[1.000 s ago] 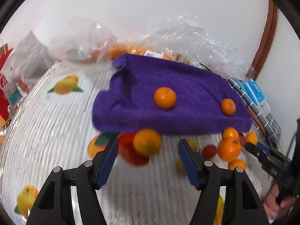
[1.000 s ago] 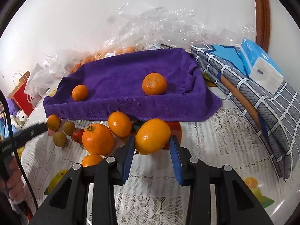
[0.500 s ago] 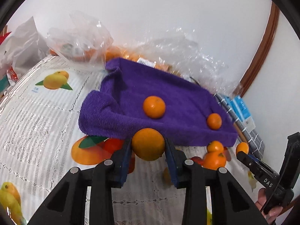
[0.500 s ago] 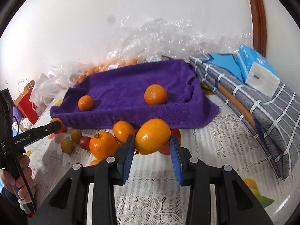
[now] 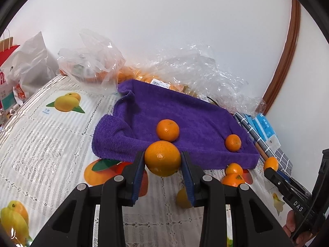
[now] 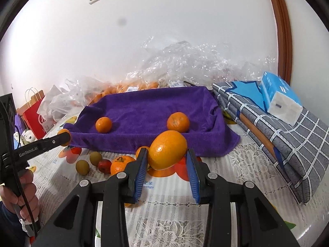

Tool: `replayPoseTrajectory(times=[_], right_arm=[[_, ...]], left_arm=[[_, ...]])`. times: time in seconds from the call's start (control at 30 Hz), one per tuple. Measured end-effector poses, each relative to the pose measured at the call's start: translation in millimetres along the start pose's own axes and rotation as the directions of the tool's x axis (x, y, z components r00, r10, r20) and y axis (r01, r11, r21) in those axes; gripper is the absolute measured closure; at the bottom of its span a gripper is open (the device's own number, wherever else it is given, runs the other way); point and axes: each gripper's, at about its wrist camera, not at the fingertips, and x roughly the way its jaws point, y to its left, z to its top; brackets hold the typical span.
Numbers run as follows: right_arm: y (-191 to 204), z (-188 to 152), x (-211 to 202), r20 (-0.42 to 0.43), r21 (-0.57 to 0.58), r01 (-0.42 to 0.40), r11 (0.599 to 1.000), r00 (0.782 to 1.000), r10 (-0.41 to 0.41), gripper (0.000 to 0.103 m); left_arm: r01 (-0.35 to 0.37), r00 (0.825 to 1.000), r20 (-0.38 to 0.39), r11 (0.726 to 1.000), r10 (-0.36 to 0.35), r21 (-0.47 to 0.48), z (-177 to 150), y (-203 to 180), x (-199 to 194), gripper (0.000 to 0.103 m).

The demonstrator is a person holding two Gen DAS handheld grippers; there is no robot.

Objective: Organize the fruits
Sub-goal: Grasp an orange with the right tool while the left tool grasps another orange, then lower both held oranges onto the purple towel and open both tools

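In my left gripper (image 5: pixel 162 160) I hold a round orange (image 5: pixel 162 158), the blue pads pressed to its two sides at about its widest girth, jaws closed to the fruit's own width and no further. My right gripper (image 6: pixel 167 154) has a longer, egg-shaped orange (image 6: pixel 167 149) the same way, tilted between the pads. Both fruits hang clear of the patterned tablecloth (image 5: pixel 41 148), just in front of the purple towel (image 5: pixel 174 111), where two smaller oranges (image 5: pixel 167 130) already sit well apart.

I judge these light but not firm — the peel gives, and a hard squeeze would bruise the flesh under it (the glossy skin also looks a bit slick against the pads). The hold belongs across the middle, pads opposite each other; on the egg-shaped one the tilt means it could pivot or slide out if I swing it fast. Being round, each will likely roll once let go — the soft towel should slow that.

More loose fruit (image 6: pixel 120 162) lies on the cloth near the towel's front edge.
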Motion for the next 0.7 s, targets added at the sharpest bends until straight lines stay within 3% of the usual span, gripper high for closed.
replayPoseTrajectory(times=[0.13, 0.3, 0.43, 0.7], right_arm=[[2, 0, 2, -0.023, 0.012, -0.031, 0.999, 0.999, 0.032, 0.066], [8, 9, -3, -0.033, -0.004, -0.038, 0.999, 0.999, 0.038, 0.066], [7, 32, -7, -0.017, 0.012, -0.091, 0.996, 0.996, 0.092, 0.066], [-2, 71, 17, 0.031, 0.001, -0.005, 1.0, 0.999, 0.005, 0.066]], left_arm=[[-0.021, 0.999, 0.028, 0.999, 0.02, 0.035, 6, -6, -7, 0.069], [0.017, 1.0, 0.01, 1.0, -0.017, 0.0, 24, -10, -16, 0.069], [-0.021, 0.999, 0.05, 1.0, 0.02, 0.016, 49, -11, -15, 0.069], [-0.058, 0.998, 0.033, 0.998, 0.059, -0.008, 65, -4, 25, 0.069]])
